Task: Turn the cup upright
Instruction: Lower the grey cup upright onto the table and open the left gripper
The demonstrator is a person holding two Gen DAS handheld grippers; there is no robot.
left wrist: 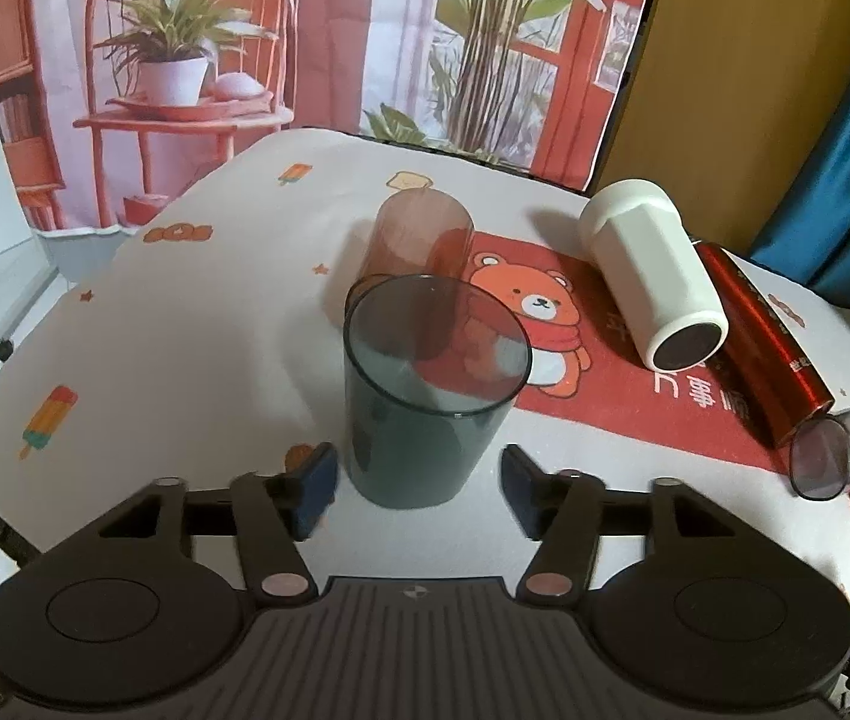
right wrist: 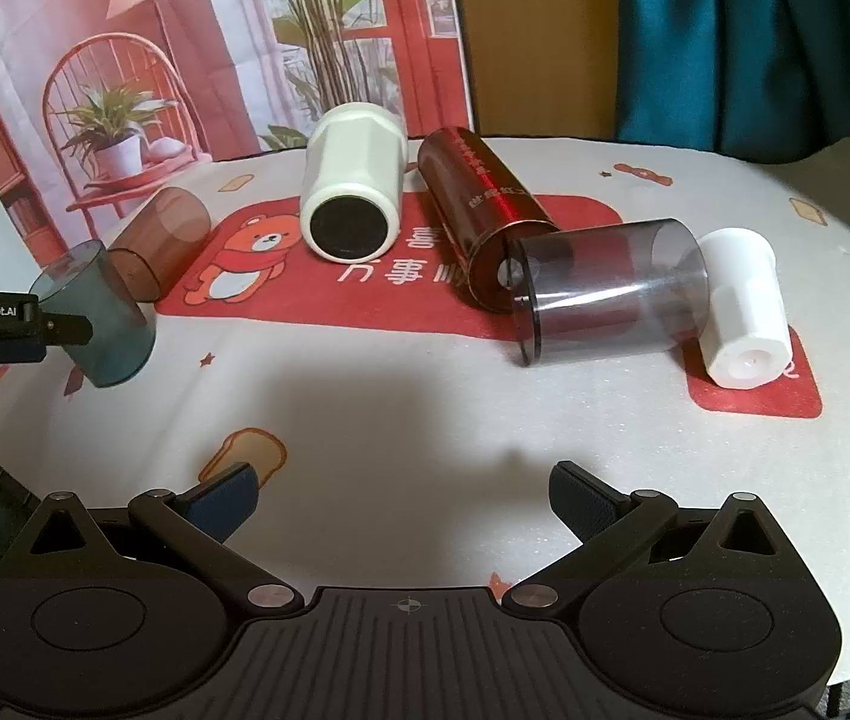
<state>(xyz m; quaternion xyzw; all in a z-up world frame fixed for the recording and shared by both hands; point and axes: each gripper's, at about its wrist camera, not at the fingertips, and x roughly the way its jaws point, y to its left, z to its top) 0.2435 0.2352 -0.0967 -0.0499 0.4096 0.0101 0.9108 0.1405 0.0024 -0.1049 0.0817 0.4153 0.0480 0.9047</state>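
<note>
A dark teal translucent cup [left wrist: 425, 396] stands upright on the table, mouth up, between the open fingers of my left gripper [left wrist: 419, 480]; the pads sit a little apart from its sides. It also shows in the right wrist view [right wrist: 101, 318] at far left beside the left gripper's finger [right wrist: 59, 324]. A brown translucent cup [left wrist: 419, 246] lies on its side behind it, also in the right wrist view [right wrist: 155, 246]. My right gripper [right wrist: 404, 495] is open and empty above bare tablecloth.
A white cup [right wrist: 353, 198], a dark red cylinder [right wrist: 484, 222], a smoky clear cup [right wrist: 604, 294] and a small white cup [right wrist: 742, 312] lie on their sides on the red bear mat [right wrist: 365, 300]. A printed backdrop hangs behind the table.
</note>
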